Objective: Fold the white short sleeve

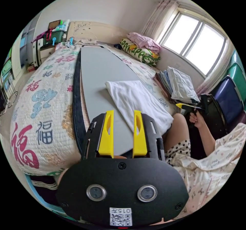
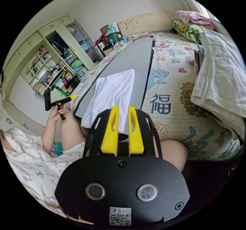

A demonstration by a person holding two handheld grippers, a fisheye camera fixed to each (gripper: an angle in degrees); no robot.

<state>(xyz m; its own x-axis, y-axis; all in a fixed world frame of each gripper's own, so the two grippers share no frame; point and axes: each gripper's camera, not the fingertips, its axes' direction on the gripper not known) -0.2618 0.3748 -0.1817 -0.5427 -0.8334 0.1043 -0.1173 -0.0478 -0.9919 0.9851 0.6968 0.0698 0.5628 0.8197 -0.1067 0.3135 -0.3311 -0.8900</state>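
The white short sleeve [image 1: 138, 101] lies folded into a long rectangle on a grey board [image 1: 100, 66] on the bed, its near end drooping over the board's edge. In the left gripper view my left gripper [image 1: 123, 111] hovers just short of it, jaws open and empty. The right gripper [image 1: 183, 106] is held off to the side in a hand, away from the cloth. The right gripper view shows the same shirt [image 2: 112, 91] on the board [image 2: 135, 53]. My right gripper [image 2: 123, 108] stands a narrow gap open, holding nothing. The left gripper [image 2: 68, 98] is held up beyond a knee.
A patterned quilt [image 1: 43, 99] covers the bed. A stack of folded clothes [image 1: 179, 82] [image 2: 220, 71] sits beside the board, with pillows [image 1: 141, 50] by the window [image 1: 197, 42]. Shelves [image 2: 59, 66] line the far wall. The person's knees press against the bed's edge.
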